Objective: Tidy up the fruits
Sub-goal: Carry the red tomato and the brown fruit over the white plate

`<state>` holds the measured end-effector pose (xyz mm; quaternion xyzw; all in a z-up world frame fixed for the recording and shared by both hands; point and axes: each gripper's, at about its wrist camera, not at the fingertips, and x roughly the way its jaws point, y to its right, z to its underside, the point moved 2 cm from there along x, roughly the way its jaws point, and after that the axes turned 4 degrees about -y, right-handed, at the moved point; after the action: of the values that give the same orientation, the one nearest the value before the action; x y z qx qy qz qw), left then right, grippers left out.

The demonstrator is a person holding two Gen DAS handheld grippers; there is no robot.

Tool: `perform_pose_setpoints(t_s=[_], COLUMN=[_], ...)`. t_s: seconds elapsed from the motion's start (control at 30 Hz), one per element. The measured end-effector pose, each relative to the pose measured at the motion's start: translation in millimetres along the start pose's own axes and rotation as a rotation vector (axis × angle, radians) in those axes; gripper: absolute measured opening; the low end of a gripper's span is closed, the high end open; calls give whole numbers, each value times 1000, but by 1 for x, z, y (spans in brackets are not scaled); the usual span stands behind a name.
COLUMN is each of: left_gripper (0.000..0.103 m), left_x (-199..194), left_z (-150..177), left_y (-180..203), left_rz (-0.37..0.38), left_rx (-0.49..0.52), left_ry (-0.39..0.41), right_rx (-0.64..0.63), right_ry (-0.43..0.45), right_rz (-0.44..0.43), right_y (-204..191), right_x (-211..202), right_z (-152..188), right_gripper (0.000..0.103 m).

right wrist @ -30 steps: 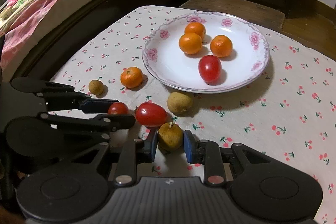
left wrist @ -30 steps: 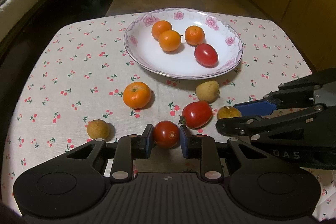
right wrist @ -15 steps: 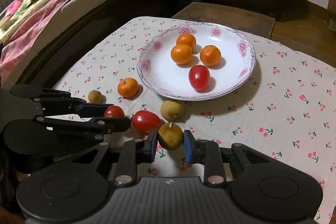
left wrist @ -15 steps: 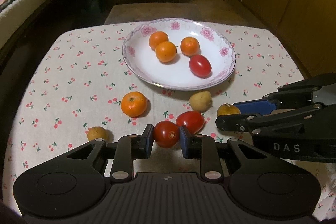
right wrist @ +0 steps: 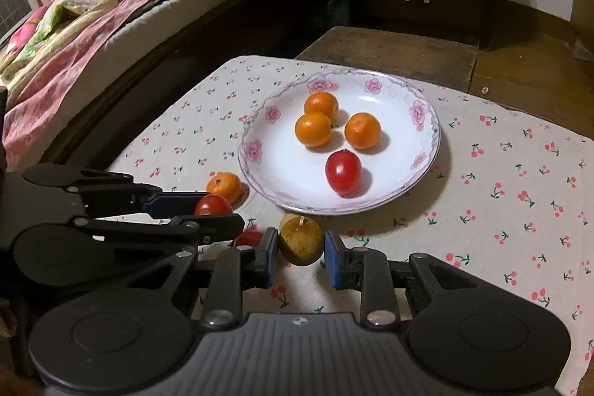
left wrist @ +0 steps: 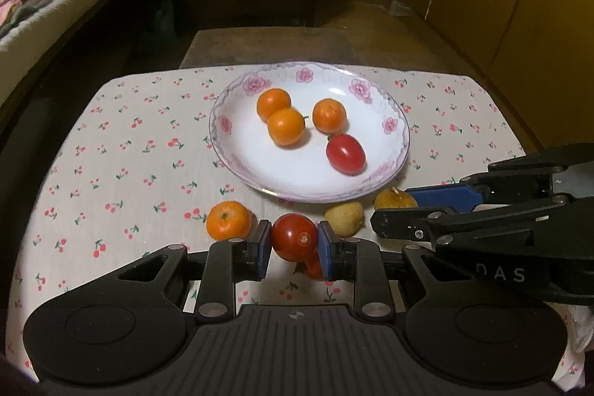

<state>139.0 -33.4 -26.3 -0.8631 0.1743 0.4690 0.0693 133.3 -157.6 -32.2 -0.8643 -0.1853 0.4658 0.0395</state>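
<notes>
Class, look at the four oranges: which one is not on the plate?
The orange lying on the cherry-print tablecloth, beside the left tool. The other three oranges sit together on the flowered plate.

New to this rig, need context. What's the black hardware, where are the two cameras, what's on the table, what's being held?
No robot: a person holds one pair of tongs in each hand, each carrying a fisheye camera looking along its fingers. In the left view, the left tongs grip a red tomato; the right tongs enter from the side. In the right view, the right tongs hold a brownish fruit. On the cherry-print cloth sits a plate with three oranges and one tomato. Loose beside it: an orange, a pale fruit and another tomato, mostly hidden.
</notes>
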Motion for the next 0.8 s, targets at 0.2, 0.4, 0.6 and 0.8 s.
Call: perform_pose_setpoints(t_s=[0.2, 0.4, 0.6, 0.8], left_gripper=[34, 34, 33, 32], left_x=[1, 4, 12, 20], left_z=[-11, -26, -37, -44], left_y=[1, 2, 2, -1], left_rz=[-3, -9, -20, -30], left_rx=[-11, -6, -5, -12], left_ry=[11, 32, 34, 34], right_rx=[19, 41, 54, 72], right_ry=[19, 45, 48, 42], right_rz=[10, 20, 34, 31], right_y=[6, 14, 22, 28], right_x=[-2, -3, 4, 12], right_z=[-8, -21, -31, -38], right_gripper=[28, 28, 28, 28])
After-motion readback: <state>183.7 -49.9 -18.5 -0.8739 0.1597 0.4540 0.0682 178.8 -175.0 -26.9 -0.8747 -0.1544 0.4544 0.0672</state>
